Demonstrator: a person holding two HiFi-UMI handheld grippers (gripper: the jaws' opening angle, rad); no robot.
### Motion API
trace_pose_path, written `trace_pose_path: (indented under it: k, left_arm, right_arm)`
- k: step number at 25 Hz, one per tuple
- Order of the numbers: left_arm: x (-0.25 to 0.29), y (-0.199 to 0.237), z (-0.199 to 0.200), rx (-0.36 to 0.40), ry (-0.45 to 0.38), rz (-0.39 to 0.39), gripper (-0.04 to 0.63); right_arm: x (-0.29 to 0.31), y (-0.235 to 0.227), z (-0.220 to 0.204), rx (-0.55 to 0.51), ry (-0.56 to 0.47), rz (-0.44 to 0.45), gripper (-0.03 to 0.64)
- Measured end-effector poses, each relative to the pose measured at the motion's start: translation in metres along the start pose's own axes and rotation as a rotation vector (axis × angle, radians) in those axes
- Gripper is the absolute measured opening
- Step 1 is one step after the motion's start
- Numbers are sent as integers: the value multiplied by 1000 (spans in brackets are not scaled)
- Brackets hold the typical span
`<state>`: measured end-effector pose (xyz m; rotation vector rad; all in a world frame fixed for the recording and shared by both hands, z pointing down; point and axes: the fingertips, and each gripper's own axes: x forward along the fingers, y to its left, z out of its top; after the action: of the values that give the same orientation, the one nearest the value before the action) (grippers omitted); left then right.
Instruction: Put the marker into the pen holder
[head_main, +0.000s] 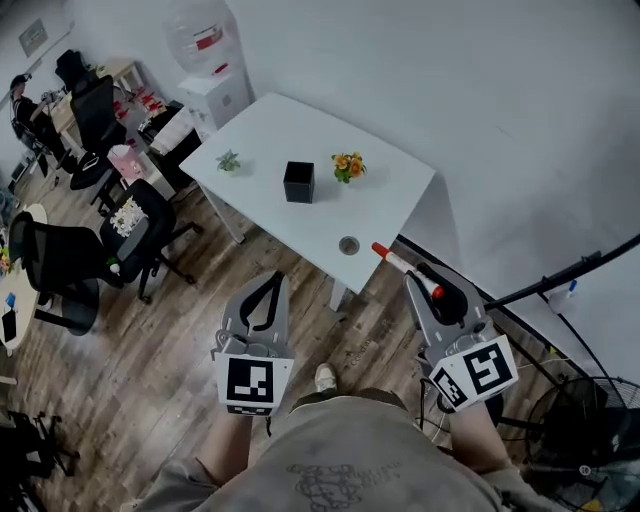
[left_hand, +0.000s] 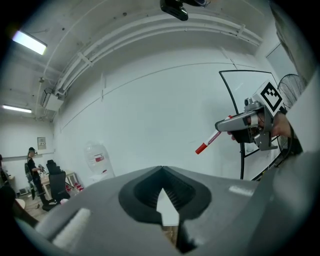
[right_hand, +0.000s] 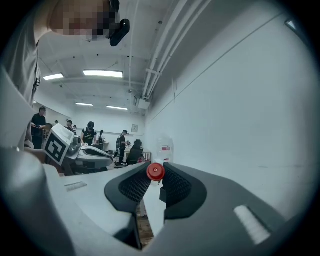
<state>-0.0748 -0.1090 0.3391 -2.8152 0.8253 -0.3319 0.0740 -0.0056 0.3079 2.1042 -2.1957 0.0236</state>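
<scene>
A black square pen holder (head_main: 298, 182) stands in the middle of a white table (head_main: 392, 195), well ahead of both grippers. My right gripper (head_main: 416, 276) is shut on a white marker (head_main: 397, 261) with a red cap; the cap end points toward the table's near edge. In the right gripper view the red cap (right_hand: 155, 171) sticks out between the jaw pads. The left gripper view shows the same marker (left_hand: 210, 141) held out by the right gripper (left_hand: 235, 124). My left gripper (head_main: 270, 285) is shut and empty, held above the wooden floor short of the table.
On the table are a small green plant (head_main: 228, 160), a pot of orange flowers (head_main: 348, 166) and a small round object (head_main: 348, 245). Black office chairs (head_main: 60, 270) stand at left, a water dispenser (head_main: 212, 75) behind, a fan (head_main: 590, 425) at lower right. People are in the background.
</scene>
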Motion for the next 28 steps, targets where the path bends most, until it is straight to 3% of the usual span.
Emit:
trace_pose_path:
  k: [14,28]
  left_arm:
    - [49,53,-17,-32,41,95,0]
    - [173,81,-8,-39,154,258,0]
  right_arm:
    - [90,-33,-5,-8,10,77,103]
    - [215,-130,-13,18,26,305,103]
